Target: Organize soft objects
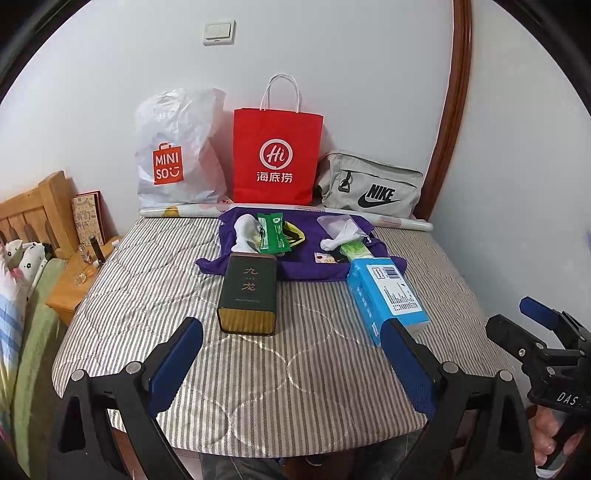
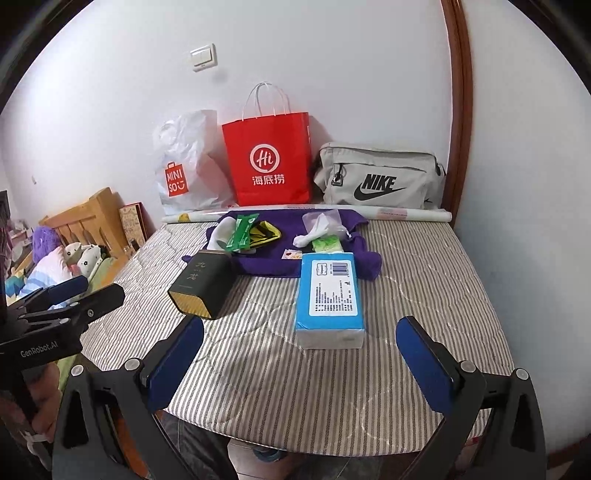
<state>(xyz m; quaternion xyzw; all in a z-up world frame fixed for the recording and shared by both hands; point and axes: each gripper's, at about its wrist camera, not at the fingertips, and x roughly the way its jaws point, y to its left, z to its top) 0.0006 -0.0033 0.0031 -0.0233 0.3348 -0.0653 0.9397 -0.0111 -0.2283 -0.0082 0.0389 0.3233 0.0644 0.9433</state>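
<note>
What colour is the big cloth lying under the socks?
Purple. The cloth shows best in the left wrist view, spread on the striped mattress.

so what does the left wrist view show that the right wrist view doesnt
Only the left wrist view shows the right gripper, open, and the glass jar on the nightstand. Only the right wrist view shows the left gripper and a purple plush. Both show the dark tin, blue tissue pack and purple cloth.

A white wall (image 1: 332,55) with a light switch (image 1: 219,33) backs a wooden headboard (image 1: 33,210) at left.
</note>
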